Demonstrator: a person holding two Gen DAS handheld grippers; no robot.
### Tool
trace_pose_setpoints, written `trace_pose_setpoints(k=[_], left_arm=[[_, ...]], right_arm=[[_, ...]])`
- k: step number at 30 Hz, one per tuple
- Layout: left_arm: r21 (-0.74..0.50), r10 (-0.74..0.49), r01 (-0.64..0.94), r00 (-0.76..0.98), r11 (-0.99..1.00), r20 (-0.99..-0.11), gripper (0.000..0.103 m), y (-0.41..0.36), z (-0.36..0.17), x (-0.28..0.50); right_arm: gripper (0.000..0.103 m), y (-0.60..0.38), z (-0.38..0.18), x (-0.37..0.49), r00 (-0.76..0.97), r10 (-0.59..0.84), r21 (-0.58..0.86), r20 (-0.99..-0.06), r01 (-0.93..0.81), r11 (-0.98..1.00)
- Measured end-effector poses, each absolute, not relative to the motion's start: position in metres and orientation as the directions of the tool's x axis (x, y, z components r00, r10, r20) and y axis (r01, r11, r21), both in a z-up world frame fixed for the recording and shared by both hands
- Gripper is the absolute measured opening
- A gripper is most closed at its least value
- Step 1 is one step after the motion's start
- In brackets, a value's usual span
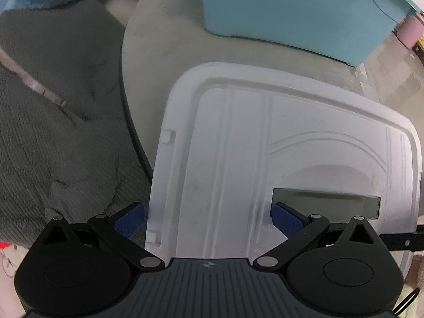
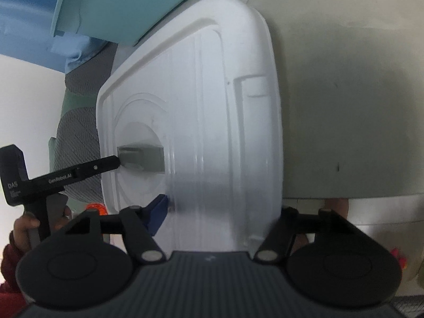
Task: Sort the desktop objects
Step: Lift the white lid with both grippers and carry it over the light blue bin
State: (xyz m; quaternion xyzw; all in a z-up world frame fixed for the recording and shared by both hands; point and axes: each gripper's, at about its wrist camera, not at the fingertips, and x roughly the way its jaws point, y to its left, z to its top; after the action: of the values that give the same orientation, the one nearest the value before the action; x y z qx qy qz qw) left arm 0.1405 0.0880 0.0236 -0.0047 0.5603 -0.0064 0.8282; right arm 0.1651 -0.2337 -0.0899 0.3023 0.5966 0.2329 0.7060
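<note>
1. White lid lying flat on round grey table, near its edge.
2. Teal box just behind lid, also on table.
3. Grey slot cut in lid, near one short end.
4. Left gripper over that end of lid, pointing steeply down, jaws spread wide.
5. Left blue pad just outside lid's edge, other pad at slot's near end; strip of lid between them.
6. Cannot tell if left pads press on lid or only straddle it.
7. In right wrist view, one black finger of left gripper reaching to slot; hand on its grip, beside lid.
8. Right gripper at lid's long side, jaws about half spread, lid between them.
9. Its left blue pad against lid's top face; its right finger hidden past lid's edge.
10. Cannot tell if right gripper clamps lid.
11. Grey ribbed fabric beyond table edge, left of lid.
</note>
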Motion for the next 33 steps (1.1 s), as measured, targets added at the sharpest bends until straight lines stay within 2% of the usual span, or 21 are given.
trace_pose_setpoints(k=[6,10,15,20,24,33], left_arm=[[0.048,0.006,0.106,0.364,0.993,-0.932,0.103,0.111,0.028,0.129],[-0.063,-0.087,0.083,0.335,0.995,-0.938,0.103,0.146,0.024,0.12],[-0.126,-0.152,0.099,0.33,0.987,-0.932,0.103,0.164,0.013,0.112],[-0.329,-0.352,0.128,0.293,0.936,-0.889,0.103,0.171,-0.006,0.113],[-0.418,-0.449,0.166,0.269,0.893,-0.852,0.103,0.166,-0.019,0.116],[-0.41,-0.444,0.176,0.262,0.895,-0.857,0.103,0.158,-0.029,0.116]], right_arm=[[0.063,-0.23,-0.082,0.167,0.165,0.687,0.698,-0.708,0.01,0.716],[0.063,-0.235,-0.08,0.17,0.141,0.69,0.698,-0.71,0.009,0.716],[0.063,-0.233,-0.081,0.175,0.105,0.691,0.696,-0.715,0.012,0.718],[0.063,-0.23,-0.082,0.177,0.087,0.691,0.694,-0.718,0.006,0.72],[0.064,-0.231,-0.084,0.176,0.079,0.693,0.695,-0.717,0.011,0.719],[0.066,-0.232,-0.088,0.163,0.084,0.678,0.68,-0.731,0.007,0.733]])
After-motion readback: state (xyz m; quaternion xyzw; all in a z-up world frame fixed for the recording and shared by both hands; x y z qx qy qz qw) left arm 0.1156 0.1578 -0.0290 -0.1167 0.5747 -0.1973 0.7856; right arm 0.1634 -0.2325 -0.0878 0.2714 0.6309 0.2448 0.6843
